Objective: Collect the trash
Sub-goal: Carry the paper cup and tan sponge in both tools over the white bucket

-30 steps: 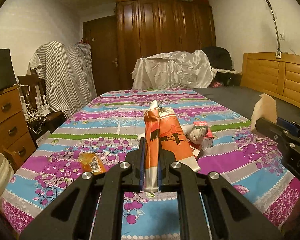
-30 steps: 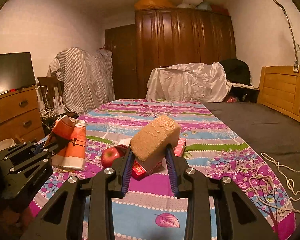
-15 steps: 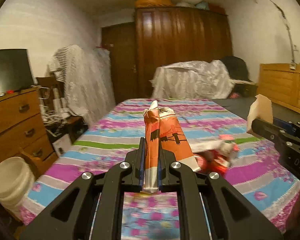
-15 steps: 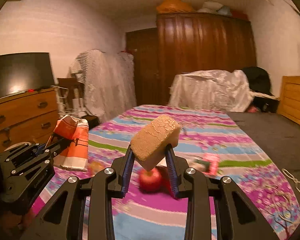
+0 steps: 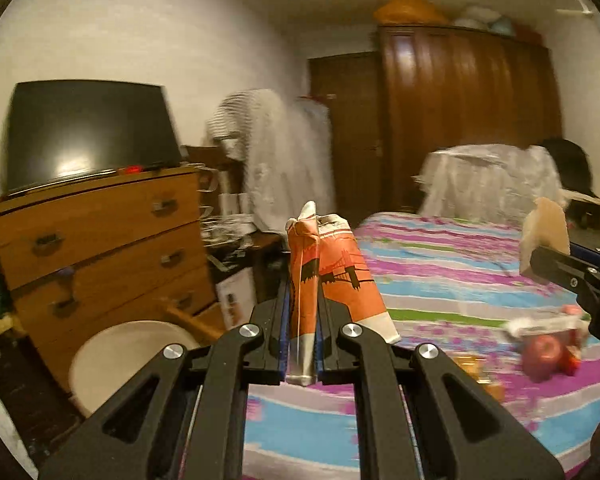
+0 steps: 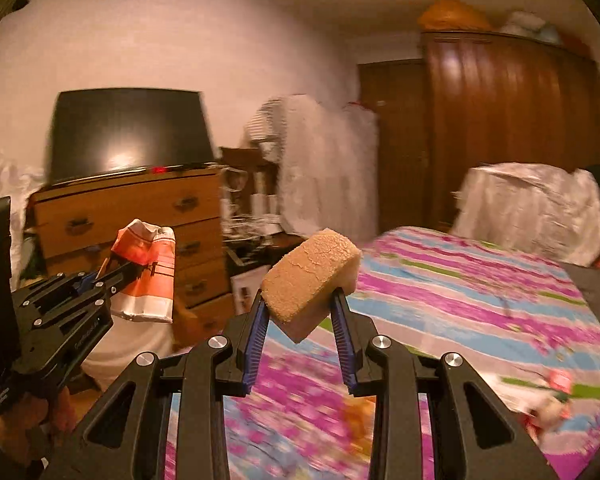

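Left wrist view: the left hand-held gripper (image 5: pixel 303 344) is clamped on an orange-and-white paper bag (image 5: pixel 332 276), which stands upright between its jaws. Below and left of it sit a white bucket (image 5: pixel 112 356) and a wooden chest of drawers (image 5: pixel 100 240) carrying a dark monitor (image 5: pixel 88 128). Right of it, on the patterned bed (image 5: pixel 440 264), lies a red apple (image 5: pixel 544 354) among blurred wrappers. Right wrist view: the right hand-held gripper (image 6: pixel 300 320) grips a tan sponge block (image 6: pixel 312 276), tilted between its blue pads (image 6: pixel 256 340). The left hand-held gripper appears to its left with the bag; the bed extends to its right.
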`<state>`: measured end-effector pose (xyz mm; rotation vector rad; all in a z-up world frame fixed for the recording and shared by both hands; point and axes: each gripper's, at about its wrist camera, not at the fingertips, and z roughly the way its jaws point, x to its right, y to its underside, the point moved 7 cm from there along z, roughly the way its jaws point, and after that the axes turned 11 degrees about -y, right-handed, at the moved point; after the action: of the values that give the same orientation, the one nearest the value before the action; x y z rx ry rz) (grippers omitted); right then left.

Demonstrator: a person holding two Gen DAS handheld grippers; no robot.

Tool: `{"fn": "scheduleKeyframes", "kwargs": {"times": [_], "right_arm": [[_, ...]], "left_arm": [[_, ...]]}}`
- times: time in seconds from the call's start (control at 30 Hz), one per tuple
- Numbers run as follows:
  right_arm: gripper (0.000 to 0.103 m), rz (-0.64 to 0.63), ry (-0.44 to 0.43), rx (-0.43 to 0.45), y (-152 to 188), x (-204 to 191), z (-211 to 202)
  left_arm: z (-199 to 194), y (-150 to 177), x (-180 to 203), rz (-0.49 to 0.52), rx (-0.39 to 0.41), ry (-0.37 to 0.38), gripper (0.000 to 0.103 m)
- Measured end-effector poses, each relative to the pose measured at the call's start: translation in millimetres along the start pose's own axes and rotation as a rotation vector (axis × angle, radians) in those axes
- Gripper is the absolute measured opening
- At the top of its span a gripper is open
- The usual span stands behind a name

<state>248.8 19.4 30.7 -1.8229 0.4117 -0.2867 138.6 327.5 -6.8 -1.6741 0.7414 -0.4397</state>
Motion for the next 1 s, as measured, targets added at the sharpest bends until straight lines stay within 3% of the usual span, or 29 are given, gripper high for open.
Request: {"fn": "scheduleKeyframes", "kwargs": {"times": [0.3,0.53,0.77,1.0], "right_arm": [[0.033,-0.063,-0.210,-0.098,-36.4,-126.0,128.2],[0.033,-0.090,-0.344,-0.222,-42.4,-207.6,237.5],[0.033,-0.094,-0.433,-0.416,-8.3,-251.5,329.8],[0.033,-0.051,-0.492,-0.577,36.8,-273.5,389.4]], "left_arm": [[50.8,-1.6,-134.7,-0.065,-0.071,-0.169,0.008],[100.7,18.5,-210.2,-0.077,-0.206,-0.243,0.008],[144.7,57.5,-253.0,-0.065,-0.364,-0.242,0.009],[173.7,98.7,-270.2,-0.069,-0.488,-0.216,0.008]]}}
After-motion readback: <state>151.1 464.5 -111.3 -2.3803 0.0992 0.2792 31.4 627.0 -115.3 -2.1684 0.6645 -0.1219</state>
